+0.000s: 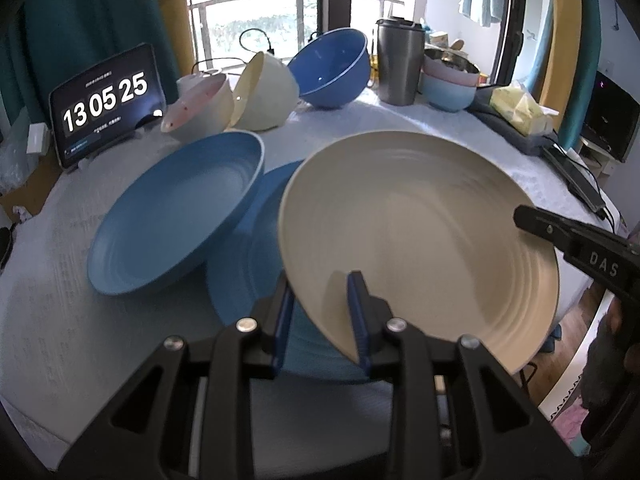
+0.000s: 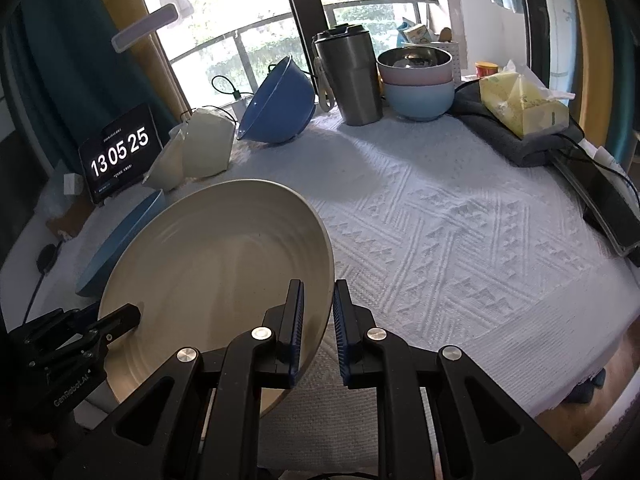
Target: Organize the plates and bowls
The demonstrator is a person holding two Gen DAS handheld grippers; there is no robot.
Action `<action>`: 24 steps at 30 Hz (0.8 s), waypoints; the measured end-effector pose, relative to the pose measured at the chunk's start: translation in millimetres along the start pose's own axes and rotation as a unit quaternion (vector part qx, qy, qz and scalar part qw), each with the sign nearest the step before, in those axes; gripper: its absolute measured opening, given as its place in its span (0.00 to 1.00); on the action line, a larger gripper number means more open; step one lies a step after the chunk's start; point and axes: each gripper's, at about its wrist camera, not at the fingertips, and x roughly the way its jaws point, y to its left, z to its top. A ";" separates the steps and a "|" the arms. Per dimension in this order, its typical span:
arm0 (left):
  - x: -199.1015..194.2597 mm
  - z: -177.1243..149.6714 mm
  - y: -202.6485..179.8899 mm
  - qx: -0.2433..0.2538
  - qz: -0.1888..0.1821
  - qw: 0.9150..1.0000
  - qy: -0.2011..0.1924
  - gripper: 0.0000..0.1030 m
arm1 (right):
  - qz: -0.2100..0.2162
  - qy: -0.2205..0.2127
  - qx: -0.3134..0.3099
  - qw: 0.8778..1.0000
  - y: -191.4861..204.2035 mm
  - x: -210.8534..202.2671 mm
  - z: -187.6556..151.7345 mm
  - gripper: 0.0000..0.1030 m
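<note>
L gripper clamps cream plate near rim | R gripper pinches opp. rim | plate tilted above flat blue plate

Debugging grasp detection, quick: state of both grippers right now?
Left gripper: shut on the near rim of the cream plate.
Right gripper: shut on the same plate's opposite rim.

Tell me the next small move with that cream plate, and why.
Probably carry the cream plate leftward and lower it onto the flat blue plate. Both the left gripper and right gripper clamp its rim, it hangs tilted above the table, and the flat blue plate lies just beneath, partly under a leaning blue plate.
</note>
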 end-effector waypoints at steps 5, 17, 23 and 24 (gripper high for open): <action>4.3 -1.4 5.5 -0.008 -0.002 1.000 0.010 0.29 | -0.012 0.004 -0.011 1.000 5.7 4.6 -0.4 0.10; -6.6 -1.8 25.8 -0.018 -0.001 1.000 -0.014 0.35 | -0.025 0.000 -0.035 0.999 22.6 10.8 9.1 0.09; -12.3 -3.6 38.2 -0.029 -0.005 0.999 -0.026 0.35 | -0.028 0.010 -0.044 0.999 33.4 19.1 10.5 0.09; -13.4 -3.8 41.2 -0.031 -0.006 0.999 -0.028 0.35 | -0.029 0.011 -0.045 0.999 35.5 19.5 9.8 0.09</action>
